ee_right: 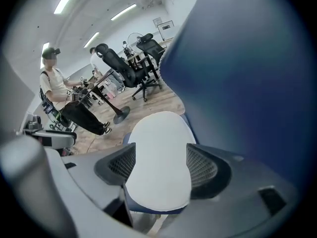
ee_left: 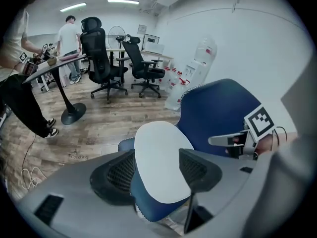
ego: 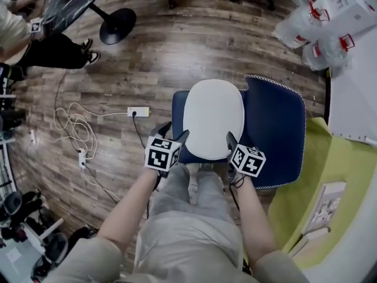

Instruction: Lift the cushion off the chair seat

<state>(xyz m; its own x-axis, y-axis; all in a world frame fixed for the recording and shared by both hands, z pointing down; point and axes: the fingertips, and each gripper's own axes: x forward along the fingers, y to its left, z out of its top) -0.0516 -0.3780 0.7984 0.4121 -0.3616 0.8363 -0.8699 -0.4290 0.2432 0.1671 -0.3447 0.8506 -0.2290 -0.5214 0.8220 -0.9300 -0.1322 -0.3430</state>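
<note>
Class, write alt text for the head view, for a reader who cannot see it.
A white oval cushion lies on the seat of a blue chair, seen from above. The left gripper and right gripper, both open, are poised at the cushion's near edge, one at each side.

Light source: ceiling strip lights [ee_left: 121, 1] overhead, seen in both my gripper views.
Brightness: bright and even; the white cushion [ego: 213, 118] is nearly blown out and shows no texture.
Shadows: soft and faint on the wood floor [ego: 177, 52].
Distortion: all views bulge like a fisheye, and both gripper views have black corners.
Focus: the chair back [ee_right: 247, 73] is a close blue blur, and the grey body of my right hand-held gripper [ee_right: 161, 155] is soft.
</note>
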